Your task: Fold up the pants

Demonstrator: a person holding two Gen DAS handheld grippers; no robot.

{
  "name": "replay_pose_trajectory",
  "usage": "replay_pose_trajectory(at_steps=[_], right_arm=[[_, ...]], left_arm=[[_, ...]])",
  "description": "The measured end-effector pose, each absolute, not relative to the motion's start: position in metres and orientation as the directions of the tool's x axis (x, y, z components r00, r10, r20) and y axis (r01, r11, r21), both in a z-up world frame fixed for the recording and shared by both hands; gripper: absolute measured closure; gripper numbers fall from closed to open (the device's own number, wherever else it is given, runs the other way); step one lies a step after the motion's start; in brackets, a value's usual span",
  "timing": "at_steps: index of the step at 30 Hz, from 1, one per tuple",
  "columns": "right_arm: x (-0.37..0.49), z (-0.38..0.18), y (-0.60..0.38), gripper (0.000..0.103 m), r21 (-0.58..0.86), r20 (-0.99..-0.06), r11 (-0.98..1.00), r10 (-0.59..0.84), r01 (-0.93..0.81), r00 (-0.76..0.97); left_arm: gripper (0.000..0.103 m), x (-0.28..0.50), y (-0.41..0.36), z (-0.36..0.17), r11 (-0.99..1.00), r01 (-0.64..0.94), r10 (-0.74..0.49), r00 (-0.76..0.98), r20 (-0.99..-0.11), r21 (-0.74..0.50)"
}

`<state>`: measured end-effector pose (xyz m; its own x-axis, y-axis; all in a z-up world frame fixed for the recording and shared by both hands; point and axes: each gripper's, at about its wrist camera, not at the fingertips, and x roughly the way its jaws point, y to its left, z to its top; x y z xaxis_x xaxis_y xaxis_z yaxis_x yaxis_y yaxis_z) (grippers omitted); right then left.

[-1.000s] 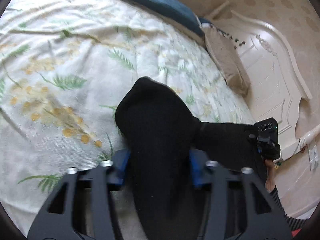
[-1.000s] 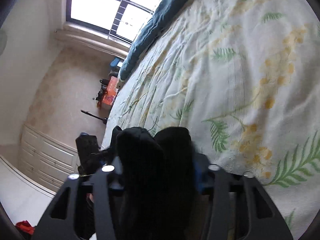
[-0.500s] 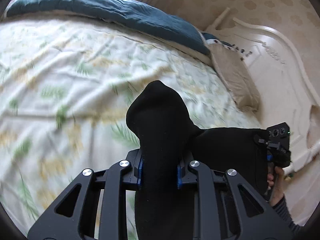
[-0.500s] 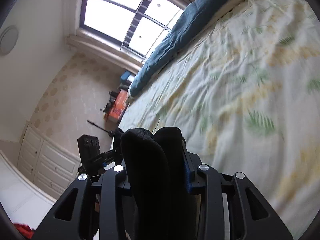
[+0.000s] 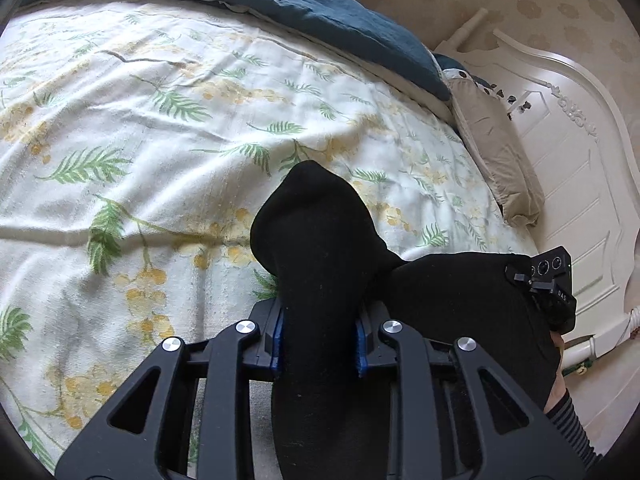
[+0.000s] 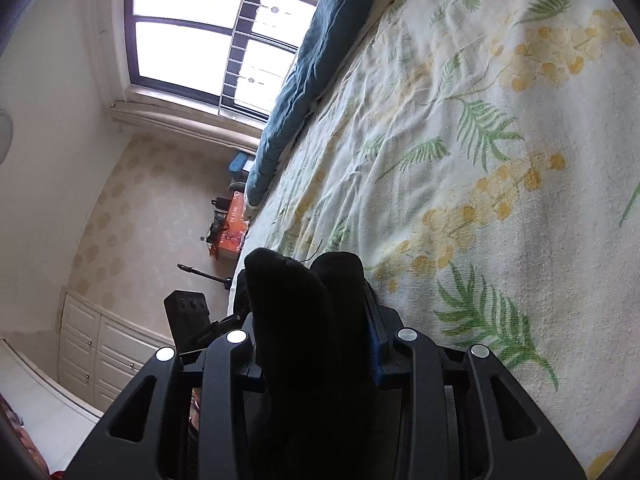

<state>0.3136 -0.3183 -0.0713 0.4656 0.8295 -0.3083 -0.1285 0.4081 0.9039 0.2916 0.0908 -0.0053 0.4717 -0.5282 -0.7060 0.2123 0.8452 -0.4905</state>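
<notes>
The black pants [image 5: 316, 240] hang in a bunch between my two grippers, above the flowered bedspread [image 5: 160, 140]. My left gripper [image 5: 320, 344] has a thick fold between its blue pads; the jaws are opening slightly while the pads press the cloth. The pants stretch right to the other gripper's body [image 5: 552, 292], held by a hand in a striped sleeve. In the right wrist view my right gripper [image 6: 316, 344] is shut on a doubled fold of the pants [image 6: 288, 300]. The left gripper's body [image 6: 188, 316] shows beyond it on the left.
A dark blue duvet [image 5: 280, 4] lies along the bed's far side, and a beige pillow [image 5: 496, 152] leans on the white headboard [image 5: 568, 140]. Beyond the bed are a window [image 6: 192, 40], an orange box [image 6: 232, 228] and white cabinets [image 6: 100, 352].
Both grippers have carried the pants across the bed toward the blue duvet. The left jaws have closed in tighter on the fold. The right grip looks the same.
</notes>
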Motion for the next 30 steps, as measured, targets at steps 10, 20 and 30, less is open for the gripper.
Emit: replay_pose_trajectory(at_steps=[10, 20, 30], right_arm=[[0.304, -0.080, -0.329, 0.069, 0.904, -0.294, 0.403, 0.829, -0.143, 0.475], [0.301, -0.080, -0.330, 0.068, 0.903, -0.290, 0.403, 0.829, -0.151, 0.478], [0.249, -0.055, -0.349, 0.033, 0.912, -0.271, 0.392, 0.797, -0.122, 0.539]], left_arm=[[0.076, 0.291, 0.092, -0.008, 0.841, 0.211, -0.534, 0.476, -0.699, -0.498], [0.072, 0.288, 0.095, -0.011, 0.832, 0.213, -0.546, 0.478, -0.688, -0.512], [0.030, 0.235, 0.123, -0.007, 0.810, 0.177, -0.562, 0.504, -0.656, -0.558]])
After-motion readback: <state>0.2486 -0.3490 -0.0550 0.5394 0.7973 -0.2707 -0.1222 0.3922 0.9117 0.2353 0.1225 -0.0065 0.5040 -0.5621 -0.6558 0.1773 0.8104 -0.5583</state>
